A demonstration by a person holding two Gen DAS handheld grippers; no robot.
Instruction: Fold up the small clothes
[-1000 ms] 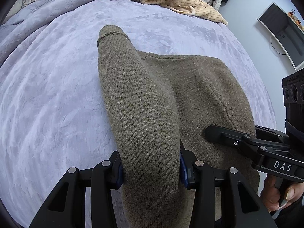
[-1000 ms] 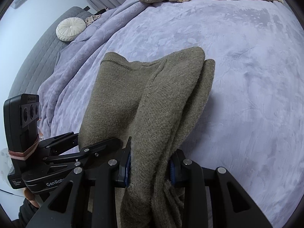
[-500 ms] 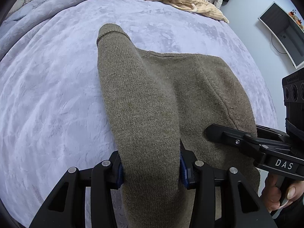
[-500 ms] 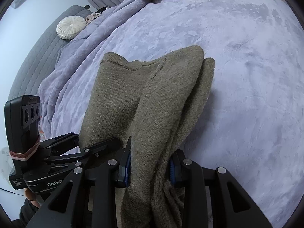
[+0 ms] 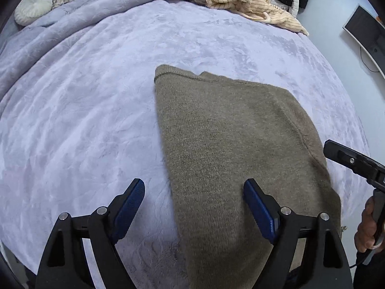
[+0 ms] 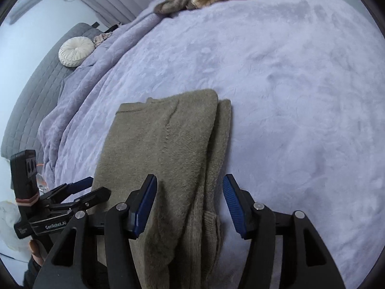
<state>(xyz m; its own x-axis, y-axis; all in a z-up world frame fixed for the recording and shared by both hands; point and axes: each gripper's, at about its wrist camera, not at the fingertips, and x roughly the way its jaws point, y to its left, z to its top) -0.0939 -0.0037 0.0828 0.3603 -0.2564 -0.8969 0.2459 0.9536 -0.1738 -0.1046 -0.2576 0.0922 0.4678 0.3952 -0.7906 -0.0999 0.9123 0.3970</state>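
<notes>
both grippers let go w/in the last half sec. left gripper [image 5: 193, 197], clamped on the knit's near edge a moment ago, now has its blue pads spread wide, left pad over bare blanket [image 5: 84, 120], right pad over the cloth, neither pinching. olive sweater [image 5: 228, 132] no longer hangs up in a ridge; it lies flat on the bed, folded lengthwise, collar end away from the cams, near end running off the bed edge under the grippers. right gripper [image 6: 190, 200] likewise open, pads apart either side of the doubled right edge where a sleeve layer [image 6: 222, 130] peeks out beside the top layer. prob means the lengthwise fold is set down & released; next step looks like a crosswise fold. unfolded pile [image 5: 231, 0] waits at the far side.
</notes>
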